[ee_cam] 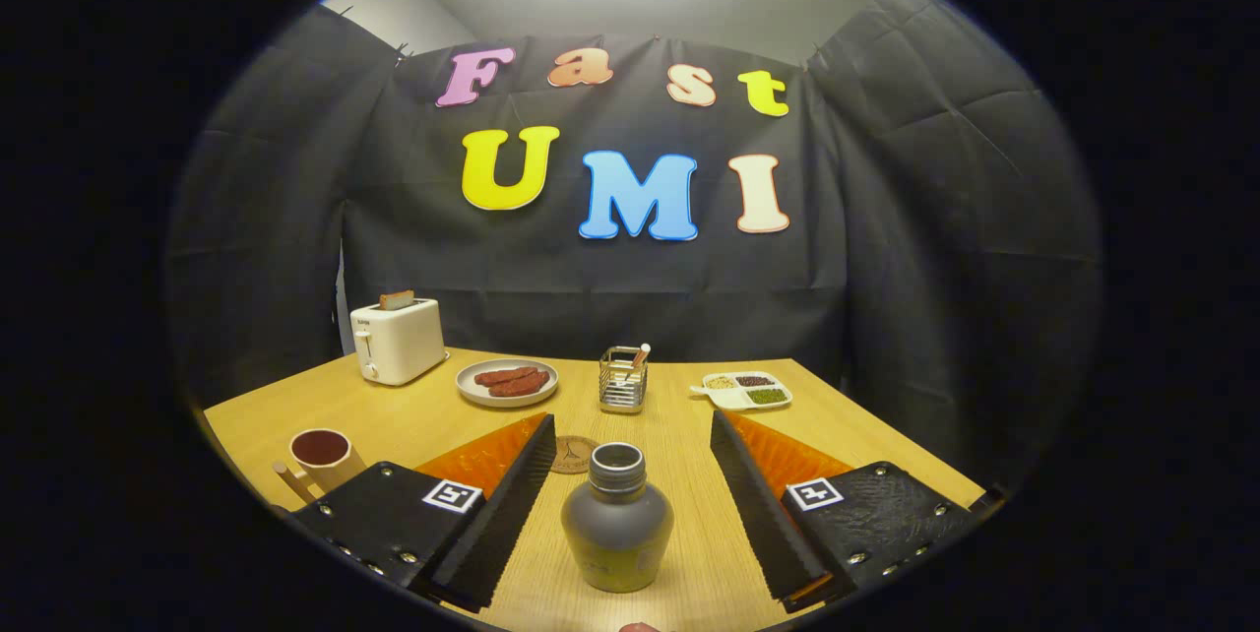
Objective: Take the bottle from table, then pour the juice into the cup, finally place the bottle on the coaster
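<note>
Your gripper point(630, 470) is spread wide, fingers apart from the bottle point(617, 519). The bottle is grey, squat, round-bodied, short open neck, no cap, upright on the table point(689, 563) between the fingers. Coaster point(574, 454) just beyond the bottle; cup point(321, 457) well left of the bottle.

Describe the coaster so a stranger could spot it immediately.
Start at the wooden table and find the grey bottle standing between the open tongs, untouched. Just beyond the bottle lies the coaster, beside one finger's tip. It is the only flat, round, brown disc; the plate farther back is pale and holds food.
</note>
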Motion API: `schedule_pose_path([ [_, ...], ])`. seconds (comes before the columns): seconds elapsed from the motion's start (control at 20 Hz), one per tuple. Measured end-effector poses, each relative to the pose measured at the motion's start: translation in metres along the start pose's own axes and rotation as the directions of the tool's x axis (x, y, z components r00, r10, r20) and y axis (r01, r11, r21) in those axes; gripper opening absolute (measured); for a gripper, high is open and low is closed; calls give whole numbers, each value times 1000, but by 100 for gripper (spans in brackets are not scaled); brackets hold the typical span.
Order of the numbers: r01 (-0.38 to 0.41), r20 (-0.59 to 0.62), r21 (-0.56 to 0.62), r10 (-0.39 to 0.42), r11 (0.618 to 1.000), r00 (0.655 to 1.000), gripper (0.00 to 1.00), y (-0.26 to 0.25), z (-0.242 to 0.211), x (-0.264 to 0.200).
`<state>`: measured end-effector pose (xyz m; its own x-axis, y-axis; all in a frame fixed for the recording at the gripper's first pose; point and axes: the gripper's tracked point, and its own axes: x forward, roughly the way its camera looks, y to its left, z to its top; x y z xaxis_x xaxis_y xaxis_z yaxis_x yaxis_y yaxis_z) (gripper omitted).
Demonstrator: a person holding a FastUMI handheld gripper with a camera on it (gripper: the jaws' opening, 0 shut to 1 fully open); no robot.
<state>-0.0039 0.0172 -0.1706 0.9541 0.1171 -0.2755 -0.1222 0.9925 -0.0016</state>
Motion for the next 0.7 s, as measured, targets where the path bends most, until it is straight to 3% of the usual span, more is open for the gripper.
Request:
schedule_pose_path([
  [0.7,-67,-167,-21,63,998,984,98,15,-82,14],
])
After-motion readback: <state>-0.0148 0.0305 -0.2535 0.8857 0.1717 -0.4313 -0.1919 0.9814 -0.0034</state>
